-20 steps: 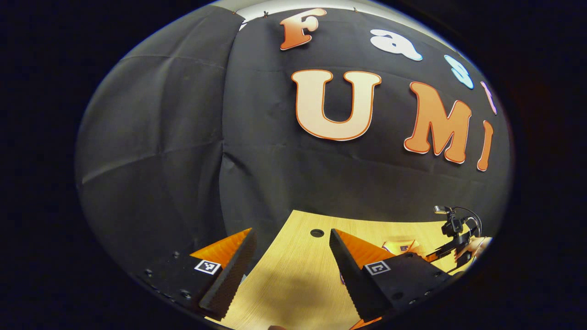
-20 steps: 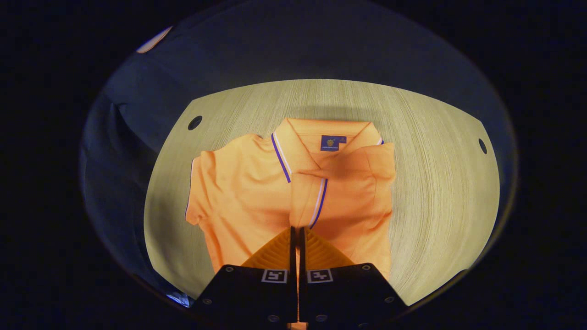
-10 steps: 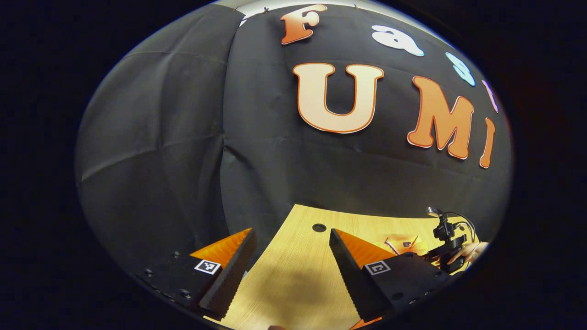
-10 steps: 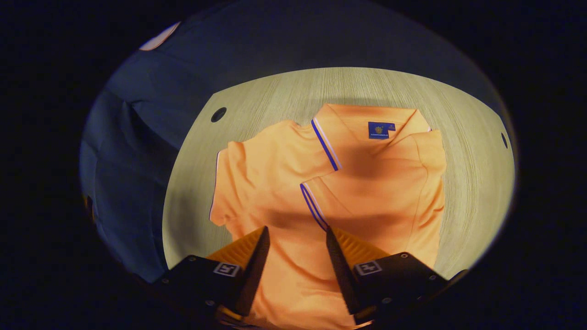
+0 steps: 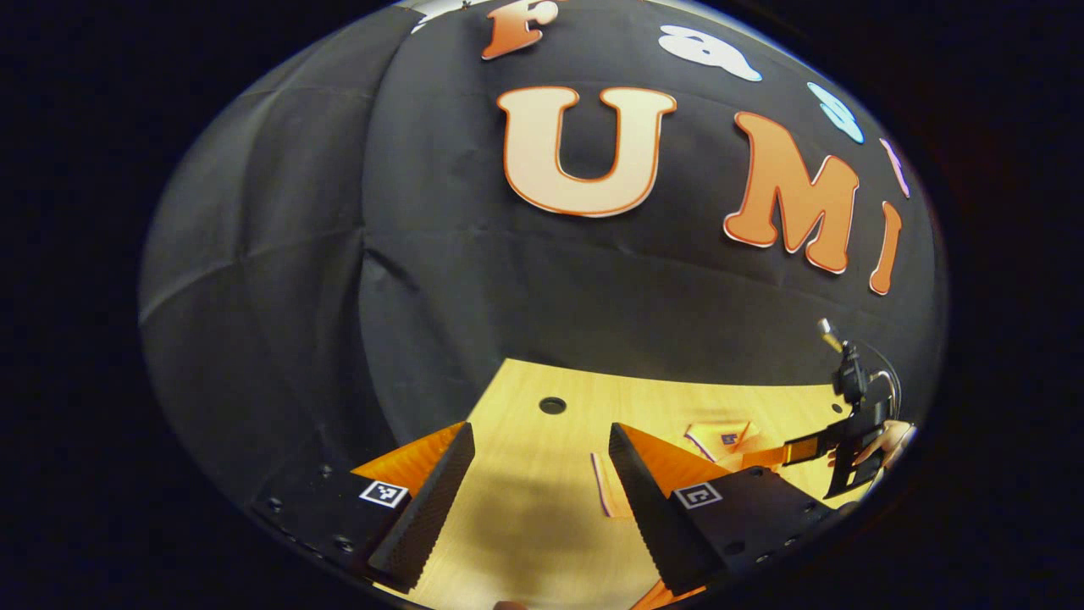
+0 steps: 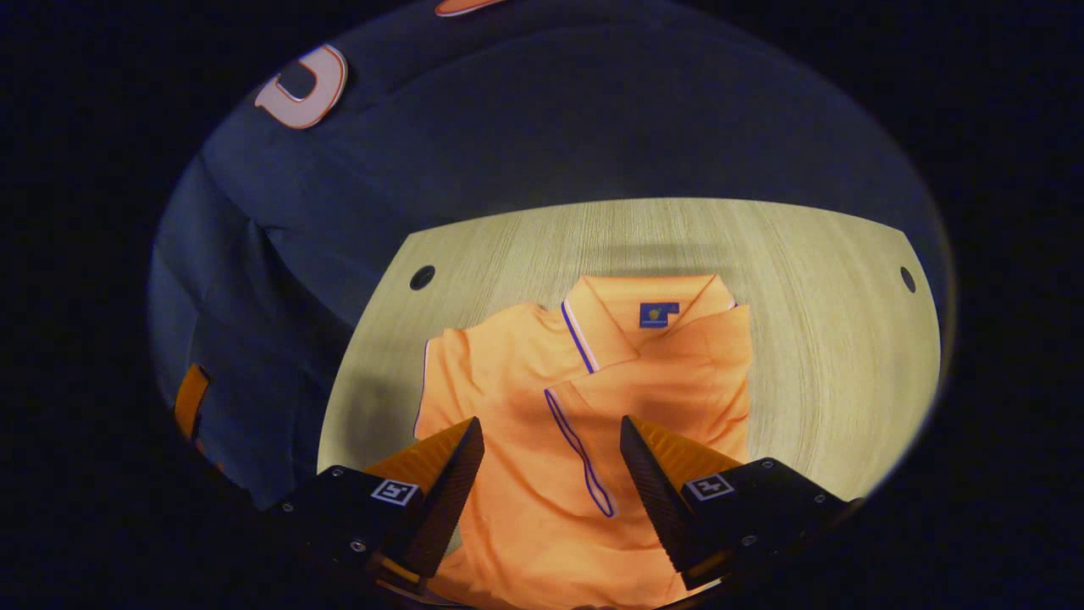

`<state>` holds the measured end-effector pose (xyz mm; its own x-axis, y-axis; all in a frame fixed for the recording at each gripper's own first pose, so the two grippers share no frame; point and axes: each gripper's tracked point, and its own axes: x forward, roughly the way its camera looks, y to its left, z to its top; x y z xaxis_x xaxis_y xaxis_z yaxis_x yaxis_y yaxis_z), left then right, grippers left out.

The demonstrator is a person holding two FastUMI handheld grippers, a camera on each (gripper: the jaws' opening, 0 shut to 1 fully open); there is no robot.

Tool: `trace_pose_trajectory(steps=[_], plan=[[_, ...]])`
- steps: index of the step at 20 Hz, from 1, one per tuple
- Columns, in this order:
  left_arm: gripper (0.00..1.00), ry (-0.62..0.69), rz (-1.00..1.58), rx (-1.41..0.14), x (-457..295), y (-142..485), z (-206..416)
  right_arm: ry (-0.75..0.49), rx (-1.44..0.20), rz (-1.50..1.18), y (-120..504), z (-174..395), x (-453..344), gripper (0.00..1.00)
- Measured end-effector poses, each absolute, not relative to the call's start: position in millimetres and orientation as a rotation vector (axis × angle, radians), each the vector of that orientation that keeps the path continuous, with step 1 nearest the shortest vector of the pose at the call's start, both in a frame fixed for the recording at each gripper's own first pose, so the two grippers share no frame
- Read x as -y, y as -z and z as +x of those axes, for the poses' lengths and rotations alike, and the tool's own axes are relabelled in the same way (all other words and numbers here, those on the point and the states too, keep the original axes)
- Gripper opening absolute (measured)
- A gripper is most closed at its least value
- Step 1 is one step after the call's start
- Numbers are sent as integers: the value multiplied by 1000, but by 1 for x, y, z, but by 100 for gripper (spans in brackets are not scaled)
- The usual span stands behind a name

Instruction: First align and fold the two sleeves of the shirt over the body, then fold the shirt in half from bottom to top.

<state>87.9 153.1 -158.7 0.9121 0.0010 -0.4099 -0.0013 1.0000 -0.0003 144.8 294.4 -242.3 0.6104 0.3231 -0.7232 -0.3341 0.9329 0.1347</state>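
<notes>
Right tool (image 6: 550, 474) spread, above shirt (image 6: 593, 390)

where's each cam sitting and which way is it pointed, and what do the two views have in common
Left gripper view: rides on the left gripper, held low over the table and aimed at the booth wall; its own two fingers stand apart, and far right the right gripper shows with a hand on it.
Right gripper view: rides on the right gripper, raised and tilted down at the orange shirt; its fingers are apart above the cloth.
Shared: the table, the shirt, a round hole and the wall.
</notes>
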Motion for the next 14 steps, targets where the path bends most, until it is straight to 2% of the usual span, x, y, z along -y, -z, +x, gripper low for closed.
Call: trace_pose_trajectory(steps=[9,14], plan=[[98,156,77,-742,-92,262,142,-300,-533,49,113,150,-205,98],[98,154,81,-953,-82,337,176,-288,-490,43,89,137,-166,98]])
